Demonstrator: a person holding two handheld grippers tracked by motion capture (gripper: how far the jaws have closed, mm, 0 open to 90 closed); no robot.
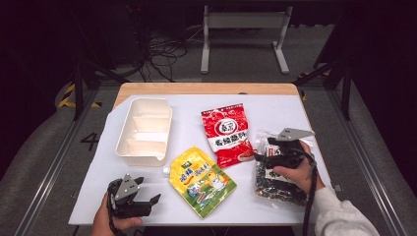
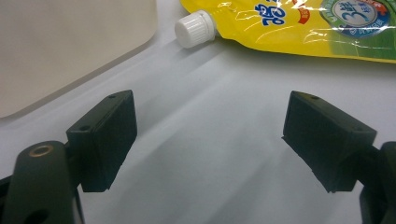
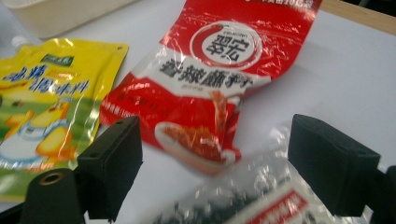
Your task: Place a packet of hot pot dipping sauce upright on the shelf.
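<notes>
A red snack bag (image 1: 226, 133) (image 3: 208, 84) lies mid-table. A yellow spouted pouch (image 1: 202, 181) (image 2: 299, 25) (image 3: 44, 107) lies toward the front, its white cap (image 2: 195, 29) pointing left. A clear bag of dark contents (image 1: 275, 172) (image 3: 243, 205) lies at the right. My right gripper (image 1: 260, 156) (image 3: 215, 172) hovers over that clear bag, open, jaws facing the red bag. My left gripper (image 1: 147, 196) (image 2: 210, 140) rests low at the front left, open over bare white surface, nothing between its jaws.
A cream rectangular bin (image 1: 144, 131) (image 2: 70, 42) (image 3: 60, 14) stands at the left of the white mat (image 1: 275, 108), empty. The wooden table edge (image 1: 206, 88) runs along the back. A metal stand (image 1: 244, 34) and cables lie on the floor beyond.
</notes>
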